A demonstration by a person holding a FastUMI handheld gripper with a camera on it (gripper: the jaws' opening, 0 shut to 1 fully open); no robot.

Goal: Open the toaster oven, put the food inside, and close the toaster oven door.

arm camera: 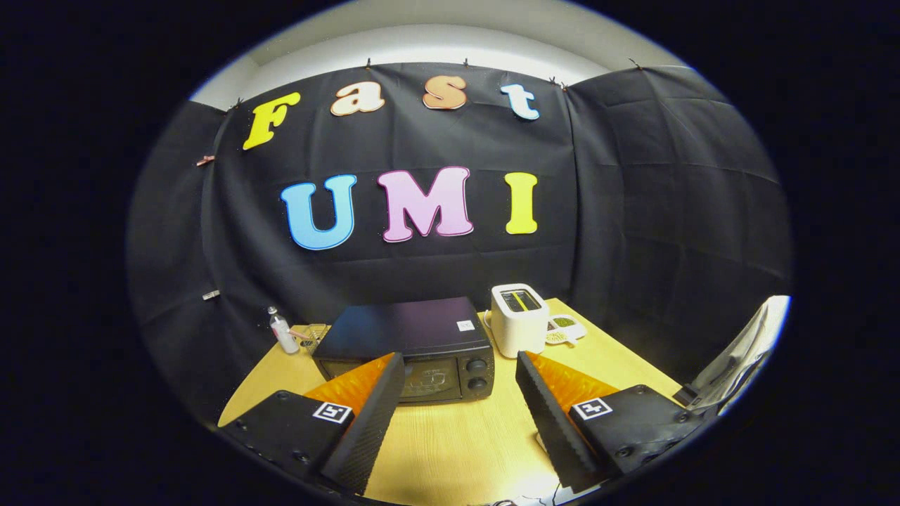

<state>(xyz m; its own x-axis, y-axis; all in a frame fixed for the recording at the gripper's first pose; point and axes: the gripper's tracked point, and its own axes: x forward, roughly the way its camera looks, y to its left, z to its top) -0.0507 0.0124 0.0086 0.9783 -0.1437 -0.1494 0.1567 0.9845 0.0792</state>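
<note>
A black toaster oven [415, 348] stands on the wooden table [457, 436], its glass door shut and two knobs [477, 374] on its right side. My gripper [458, 365] hovers above the table in front of it, open, with nothing between the fingers. The oven front shows in the gap between the fingertips and partly behind the left one. I cannot make out the food.
A white slot toaster [519, 318] stands right of the oven, with a small white and green item [562, 329] behind it. A small clear bottle [283, 330] stands left of the oven. A white chair back [745, 351] sits off the table's right side.
</note>
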